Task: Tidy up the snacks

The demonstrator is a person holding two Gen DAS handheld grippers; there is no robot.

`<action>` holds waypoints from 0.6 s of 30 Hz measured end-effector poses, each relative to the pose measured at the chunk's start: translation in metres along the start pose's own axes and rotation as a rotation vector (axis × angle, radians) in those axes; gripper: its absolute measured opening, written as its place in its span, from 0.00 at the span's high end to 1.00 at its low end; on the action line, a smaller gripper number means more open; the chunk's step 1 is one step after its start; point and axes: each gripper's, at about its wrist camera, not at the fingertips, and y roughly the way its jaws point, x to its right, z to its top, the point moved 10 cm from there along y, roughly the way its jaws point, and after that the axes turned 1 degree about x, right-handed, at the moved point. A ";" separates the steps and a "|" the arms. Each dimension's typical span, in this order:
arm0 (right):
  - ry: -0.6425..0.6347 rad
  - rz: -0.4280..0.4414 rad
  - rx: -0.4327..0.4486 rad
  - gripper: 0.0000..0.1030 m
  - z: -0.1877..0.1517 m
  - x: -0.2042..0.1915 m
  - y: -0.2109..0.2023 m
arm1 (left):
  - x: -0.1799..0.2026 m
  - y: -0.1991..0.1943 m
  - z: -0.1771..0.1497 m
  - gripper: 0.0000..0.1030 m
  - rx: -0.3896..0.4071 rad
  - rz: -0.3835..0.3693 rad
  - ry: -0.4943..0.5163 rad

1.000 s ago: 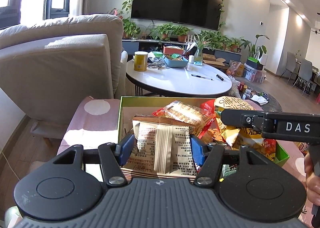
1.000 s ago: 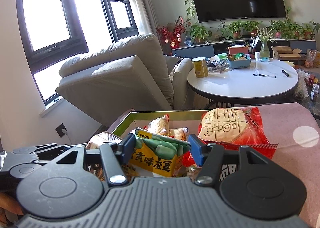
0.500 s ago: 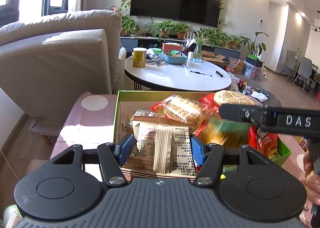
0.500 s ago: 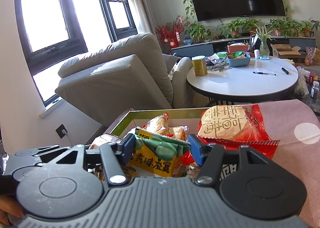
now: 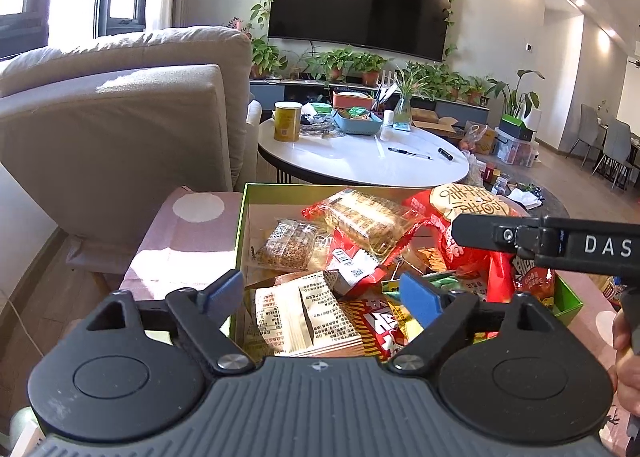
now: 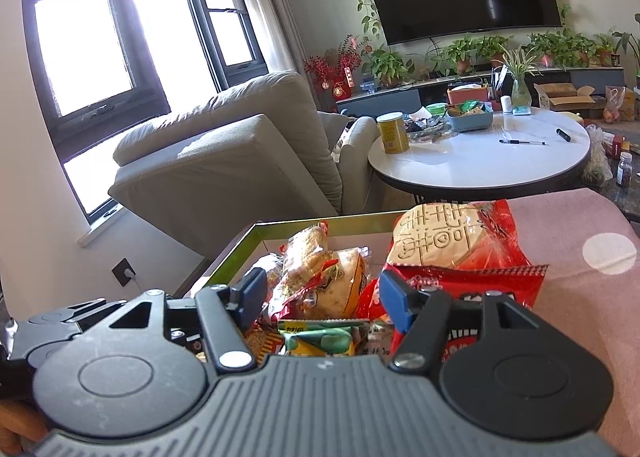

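Observation:
A green box (image 5: 240, 225) on a pink dotted cloth is heaped with snack packets. My left gripper (image 5: 322, 293) hovers over its near end with its jaws opening. A beige printed packet (image 5: 296, 317) lies loose in the box below and between the pads, untouched by them. My right gripper (image 6: 323, 297) stands open over the same box (image 6: 320, 227). A yellow-green packet (image 6: 324, 341) rests on the pile just beneath it, clear of the pads. A red bag showing a round cracker (image 6: 440, 241) leans at the box's right side. The right gripper's black finger (image 5: 520, 235) crosses the left wrist view.
A round white table (image 5: 360, 165) with a yellow can (image 5: 287, 121), a blue tray and pens stands behind the box. A beige sofa (image 5: 120, 117) fills the left. The pink cloth (image 6: 580, 257) extends to the right. A hand (image 5: 624, 357) shows at the right edge.
The left jaws spread wide and the beige packet dropped from them into the box. The yellow-green packet slid down from between the right pads onto the pile.

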 end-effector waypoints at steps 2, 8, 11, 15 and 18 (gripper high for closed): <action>0.006 0.003 0.004 0.26 -0.001 0.000 -0.003 | 0.002 -0.004 0.000 0.11 0.010 0.009 0.006; 0.015 0.002 0.023 0.26 0.001 0.000 -0.017 | 0.006 -0.021 0.005 0.00 0.054 0.044 0.014; 0.013 -0.005 0.034 0.26 0.001 -0.001 -0.027 | 0.010 -0.030 0.006 0.00 0.060 0.054 0.020; 0.009 -0.012 0.058 0.26 0.003 -0.003 -0.043 | 0.016 -0.042 0.005 0.00 0.061 0.060 0.029; 0.004 -0.011 0.071 0.26 0.002 -0.005 -0.057 | 0.021 -0.055 0.004 0.00 0.073 0.070 0.023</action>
